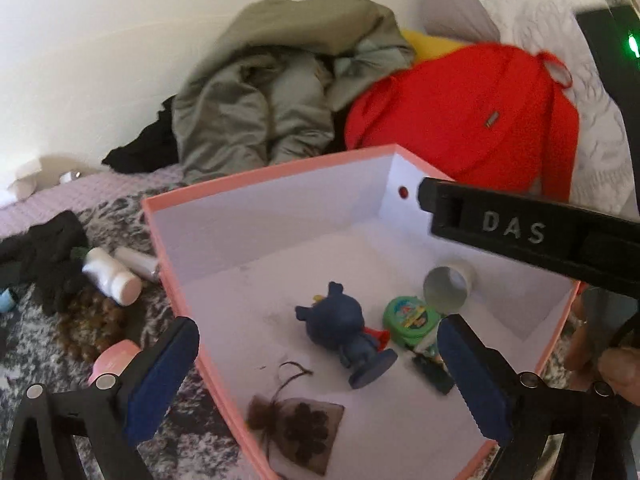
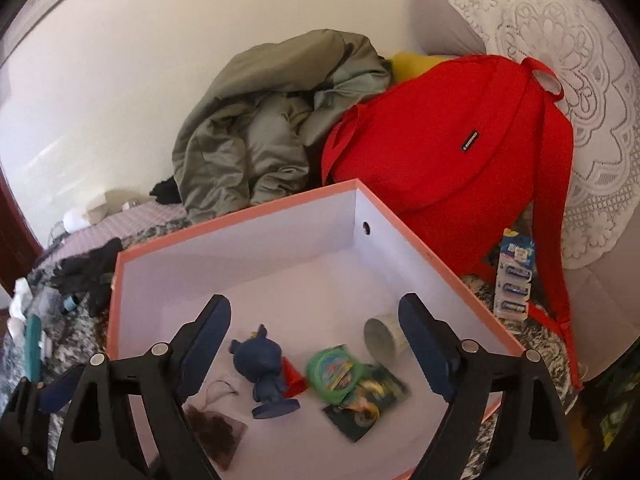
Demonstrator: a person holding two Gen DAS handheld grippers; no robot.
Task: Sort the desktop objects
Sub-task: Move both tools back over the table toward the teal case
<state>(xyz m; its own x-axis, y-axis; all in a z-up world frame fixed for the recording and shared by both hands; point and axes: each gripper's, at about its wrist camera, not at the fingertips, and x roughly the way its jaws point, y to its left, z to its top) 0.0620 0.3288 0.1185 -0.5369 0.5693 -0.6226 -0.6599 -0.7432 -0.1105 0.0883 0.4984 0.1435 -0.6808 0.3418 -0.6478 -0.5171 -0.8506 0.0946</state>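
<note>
Over the near corner of the pink box [image 1: 256, 176], in the left wrist view, the left gripper [image 1: 318, 376] hangs with its blue-padded fingers [image 1: 160, 380] spread wide and nothing between them; one pad sits outside the box's left wall, the other inside. The box rests on the patterned bed cover and holds a dark blue figurine [image 1: 348, 332] lying on its side, a green round tin [image 1: 408, 316], a small white cup [image 1: 448, 286] tipped over, a dark card [image 1: 434, 372] and a mesh pouch [image 1: 298, 432]. Unsorted things lie on the bed beyond the box's left wall: a white bottle [image 1: 110, 276] on its side, its long axis running toward the box, with a slimmer tube [image 1: 136, 260] just beside it and a pink lid [image 1: 114, 360] nearer the fingers. All of these lie to the left of the left gripper, so that hand is judged the nearer one for the next pick. In the right wrist view, the right gripper [image 2: 316, 340] hovers over the box interior, fingers [image 2: 424, 344] likewise wide apart and empty, with the tin [image 2: 334, 370] looking blurred below. A pack of batteries [image 2: 514, 280] lies on the bed past the box's right wall, against the red backpack [image 2: 448, 140], nearer this hand.
</note>
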